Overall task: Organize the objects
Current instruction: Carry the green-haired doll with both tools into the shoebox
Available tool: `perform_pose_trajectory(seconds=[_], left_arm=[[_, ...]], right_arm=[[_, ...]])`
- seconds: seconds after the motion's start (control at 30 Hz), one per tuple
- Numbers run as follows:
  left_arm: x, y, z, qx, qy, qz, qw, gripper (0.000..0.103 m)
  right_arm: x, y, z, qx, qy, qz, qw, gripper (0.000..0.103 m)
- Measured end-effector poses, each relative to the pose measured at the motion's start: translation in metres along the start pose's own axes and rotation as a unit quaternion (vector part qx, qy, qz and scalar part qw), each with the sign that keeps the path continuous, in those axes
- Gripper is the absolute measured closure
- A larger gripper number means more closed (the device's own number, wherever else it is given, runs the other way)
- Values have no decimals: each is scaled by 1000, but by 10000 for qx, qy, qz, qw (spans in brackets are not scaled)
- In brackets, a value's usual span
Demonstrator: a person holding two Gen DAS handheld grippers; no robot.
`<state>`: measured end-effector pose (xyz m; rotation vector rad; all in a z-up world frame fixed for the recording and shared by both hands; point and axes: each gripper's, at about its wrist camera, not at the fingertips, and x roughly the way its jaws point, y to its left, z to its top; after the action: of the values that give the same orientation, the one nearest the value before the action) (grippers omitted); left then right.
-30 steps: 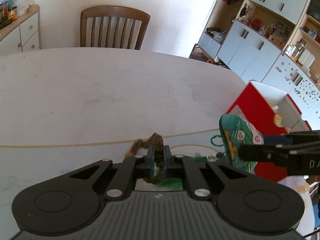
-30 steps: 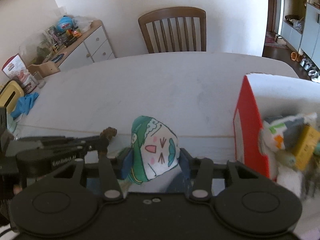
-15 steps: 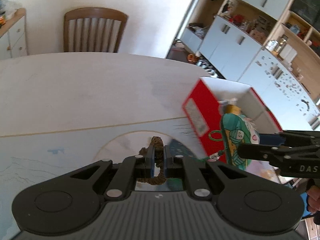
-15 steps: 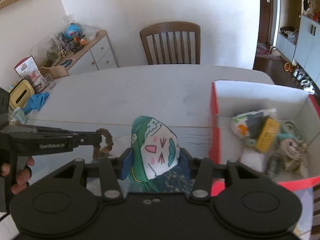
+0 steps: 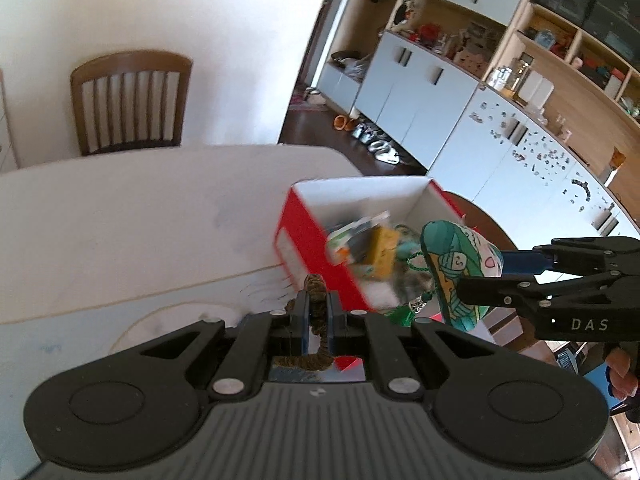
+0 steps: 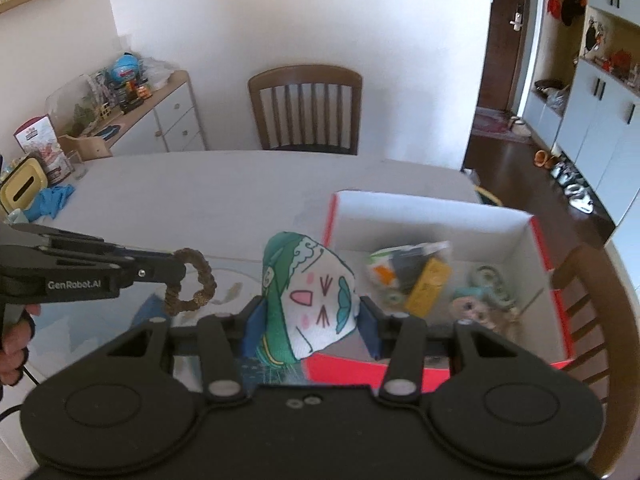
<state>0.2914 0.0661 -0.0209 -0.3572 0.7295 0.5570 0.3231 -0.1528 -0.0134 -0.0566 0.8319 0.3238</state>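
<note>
My left gripper [image 5: 317,310] is shut on a brown braided ring [image 5: 316,285], which also shows in the right wrist view [image 6: 192,282], held in the air left of the box. My right gripper [image 6: 310,322] is shut on a green and white printed pouch with a cartoon face [image 6: 310,300], seen from the side in the left wrist view [image 5: 456,272], above the near edge of the red box with white inside [image 6: 436,208]. The box [image 5: 296,236] holds several small items, among them a yellow packet [image 6: 426,286] and a small doll [image 6: 472,306].
The white table [image 6: 200,188] carries a printed blue mat [image 5: 48,344] at its near side. A wooden chair [image 6: 306,110] stands at the far edge, another chair [image 6: 592,312] at the right. A yellow container [image 6: 22,190] and blue cloth [image 6: 52,202] lie at far left.
Both grippers have swung right and risen with their loads. The red box is now nearer the centre of both views and its inside shows. The pouch is now over the box's near edge.
</note>
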Motion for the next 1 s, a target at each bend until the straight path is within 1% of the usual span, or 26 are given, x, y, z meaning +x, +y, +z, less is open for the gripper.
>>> perform_pose_trajectory(seconds=[0.13, 0.3, 0.57, 0.77, 0.87, 1.0], left_arm=[[11, -28, 15, 118, -73, -11, 9999, 95], [33, -59, 30, 230, -81, -2, 9997, 95], [72, -100, 53, 372, -21, 48, 9993, 95], [101, -122, 64, 580, 16, 181, 9981, 95], [120, -130, 64, 690, 85, 251, 9973, 95], [153, -134, 55, 693, 428, 267, 9963, 95]], right_arm=[[-12, -26, 1, -41, -117, -58, 9999, 56], [-17, -56, 5, -70, -214, -127, 9997, 56], [-11, -100, 14, -57, -304, -209, 9993, 56], [1, -127, 23, 14, -408, -283, 9988, 55], [14, -140, 18, 22, -341, -281, 9990, 55], [42, -154, 2, 43, 7, -254, 9997, 55]])
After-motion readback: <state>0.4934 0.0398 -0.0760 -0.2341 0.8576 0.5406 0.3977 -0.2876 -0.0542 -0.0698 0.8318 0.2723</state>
